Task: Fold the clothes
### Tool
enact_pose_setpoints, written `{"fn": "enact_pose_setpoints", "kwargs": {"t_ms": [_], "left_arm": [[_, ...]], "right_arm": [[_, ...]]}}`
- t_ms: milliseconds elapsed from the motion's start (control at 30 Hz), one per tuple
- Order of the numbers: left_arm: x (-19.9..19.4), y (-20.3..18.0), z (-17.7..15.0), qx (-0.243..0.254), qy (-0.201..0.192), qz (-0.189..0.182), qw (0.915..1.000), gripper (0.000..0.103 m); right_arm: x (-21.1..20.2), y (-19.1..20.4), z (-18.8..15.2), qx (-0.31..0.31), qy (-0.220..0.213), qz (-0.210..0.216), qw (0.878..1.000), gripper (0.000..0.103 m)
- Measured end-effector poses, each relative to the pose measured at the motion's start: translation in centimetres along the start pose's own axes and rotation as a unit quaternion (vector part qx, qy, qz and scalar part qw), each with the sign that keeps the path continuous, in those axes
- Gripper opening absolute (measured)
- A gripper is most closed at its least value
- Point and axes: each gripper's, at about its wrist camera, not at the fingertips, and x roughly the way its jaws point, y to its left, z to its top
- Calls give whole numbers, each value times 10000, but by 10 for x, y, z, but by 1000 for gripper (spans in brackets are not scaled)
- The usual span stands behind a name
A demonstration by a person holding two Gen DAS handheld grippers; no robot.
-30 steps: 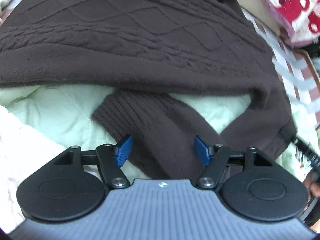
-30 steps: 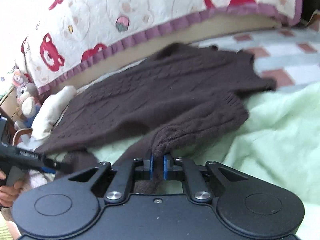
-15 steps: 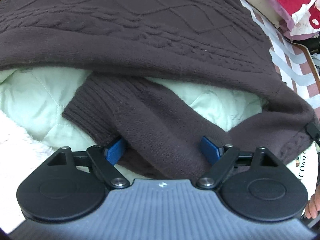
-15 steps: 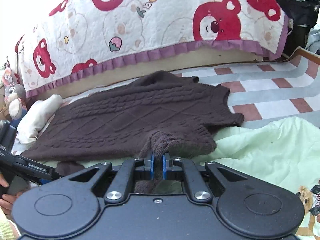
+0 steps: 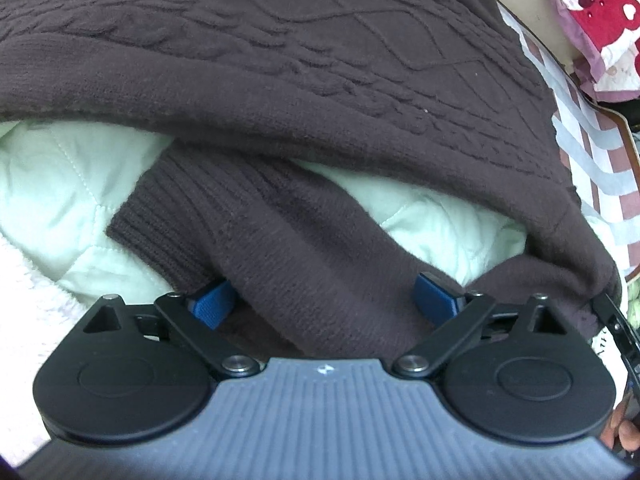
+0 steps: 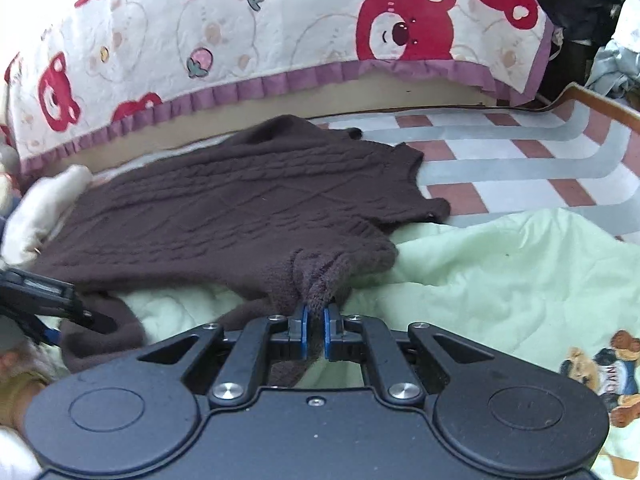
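Left gripper (image 5: 324,300) nearest in its own view: jaws spread wide and opening, blue pads (image 5: 212,303) standing clear on either side of the dark brown ribbed-cuff knitted sleeve (image 5: 256,236), which lies between them unpressed. Sleeve resting on the pale green quilted blanket (image 5: 60,184), cuff end toward the left of that view. Beyond the sleeve, body of the dark brown cable-knit sweater (image 6: 240,204) spread flat, its near edge overlapping the blanket.

Right gripper (image 6: 315,330): jaws closed together, clamped on a bunched fold of the sweater's near edge, fabric pulled up into a peak at the pads. Left gripper also seen at the left margin of the right view, beside the sleeve.

Behind the sweater, red-and-white checked sheet with grey bands (image 6: 520,152). Farthest back, cream quilted cover with red bear print and purple frill (image 6: 280,32), hanging along the rear edge.
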Motion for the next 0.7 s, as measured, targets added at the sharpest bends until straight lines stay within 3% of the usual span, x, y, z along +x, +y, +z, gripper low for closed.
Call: {"fn": "enact_pose_setpoints", "kwargs": {"t_ms": [133,200,233,267,300,333,400,500,533,633,667,700], "left_arm": [[-1,1,-5,82,-204,-1,9998,96],[-4,0,-6,169,-253,68,9995,90],[-5,0,-7,212,-278,103,9993,80],[-7,-2,-7,320,-320,209,9988,60],[-10,-2,-7,471,-367,295,9978,50],[-13,-3,-7,625,-414,379,9965,34],[-18,1,-5,784,-462,319,9953,27],[-29,6,2,936,-723,305,9925,16],[-35,7,3,956,-848,220,9916,14],[-55,-1,1,1227,-1265,95,9843,13],[-60,-5,-1,1322,-1368,33,9817,13],[-66,-9,-2,1418,-1469,-29,9789,13]], "right_arm": [[2,-5,-1,196,30,131,9997,8],[4,-8,-3,323,34,179,9993,8],[5,-9,-5,395,35,207,9990,8],[5,-11,-5,486,28,287,9984,8],[5,-13,-6,578,19,370,9976,8],[5,-20,-5,878,50,661,9939,9],[4,-35,-5,1493,115,1260,9807,9],[2,-60,-7,2788,206,2372,9304,9],[0,-62,-8,2877,175,2518,9238,9],[-4,-60,-9,2555,173,2114,9433,9],[-3,-61,-12,2526,205,1968,9471,9],[0,-64,-15,2645,227,1984,9435,9]]}}
